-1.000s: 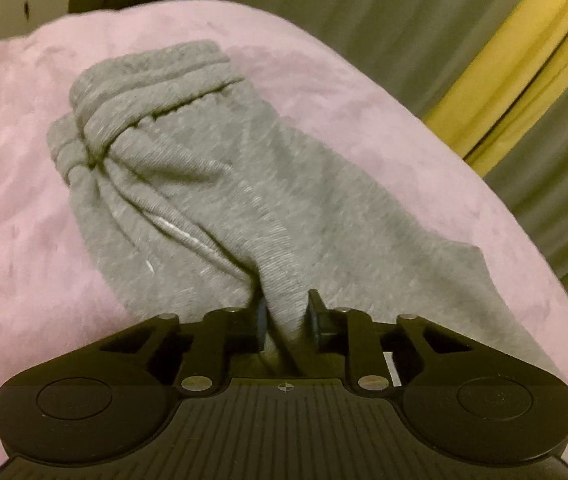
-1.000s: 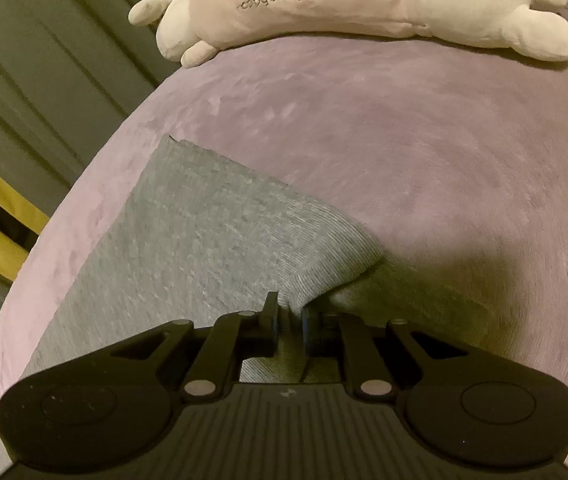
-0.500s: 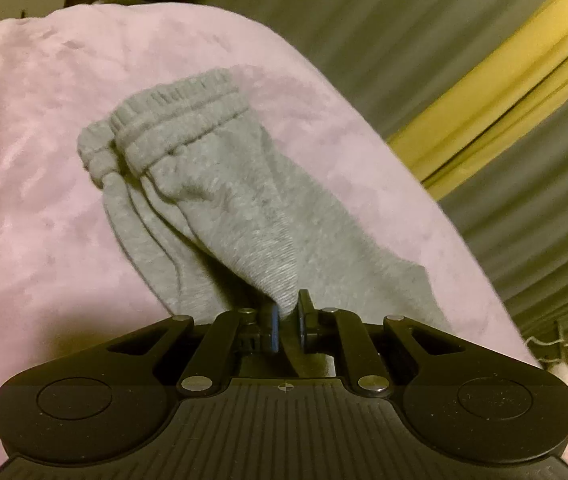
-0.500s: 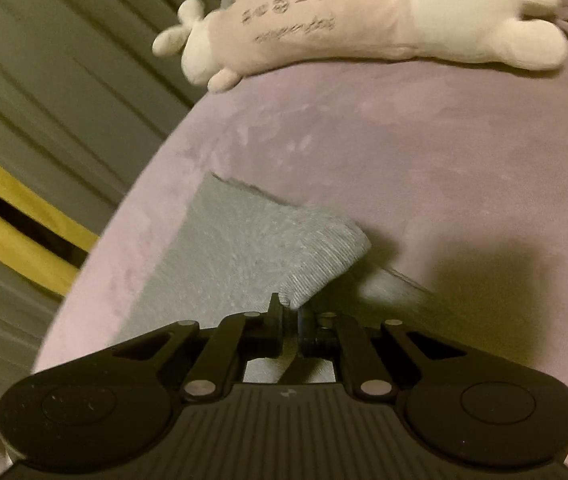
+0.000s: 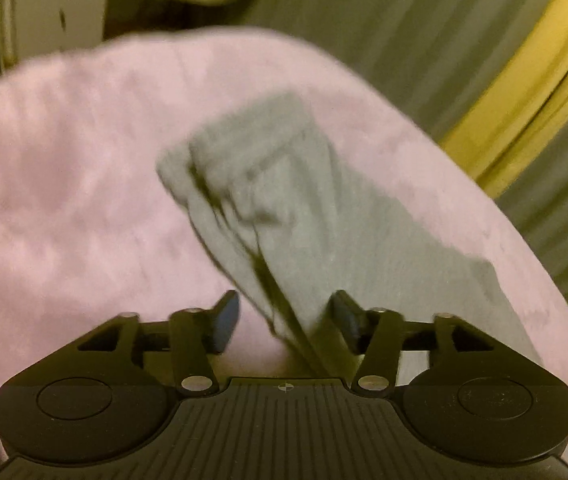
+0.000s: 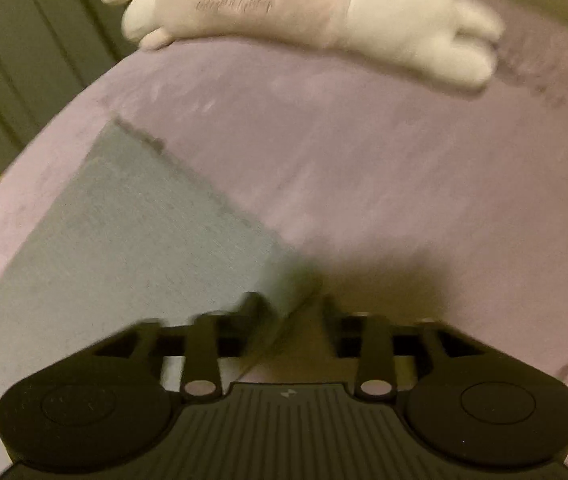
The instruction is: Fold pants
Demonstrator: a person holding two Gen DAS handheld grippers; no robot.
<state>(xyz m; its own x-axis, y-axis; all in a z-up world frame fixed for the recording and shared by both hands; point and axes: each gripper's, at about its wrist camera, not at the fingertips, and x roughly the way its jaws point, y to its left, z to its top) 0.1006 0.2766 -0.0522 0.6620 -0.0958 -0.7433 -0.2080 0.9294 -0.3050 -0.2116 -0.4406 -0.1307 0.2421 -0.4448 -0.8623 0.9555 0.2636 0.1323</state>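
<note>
Grey pants [image 5: 324, 220] lie on a pink blanket [image 5: 63, 200], their ribbed waistband at the far end in the left wrist view. My left gripper [image 5: 286, 316] is open, its jaws spread on either side of a fold of the pants without pinching it. In the right wrist view the pants [image 6: 131, 240] lie flat at the left, leg end near me. My right gripper [image 6: 290, 316] is open, its jaws apart over the corner of the cloth. Both views are blurred.
A white and pink plush rabbit [image 6: 324, 12] lies along the far edge of the pink blanket [image 6: 364, 160]. Grey curtains [image 5: 384, 20] with a yellow band [image 5: 524, 80] hang beyond the bed's edge. Dark furniture [image 5: 63, 12] stands at the far left.
Both grippers were shut on the pants and have opened, letting the cloth go. The pants dropped from lifted folds to lie flat on the blanket.
</note>
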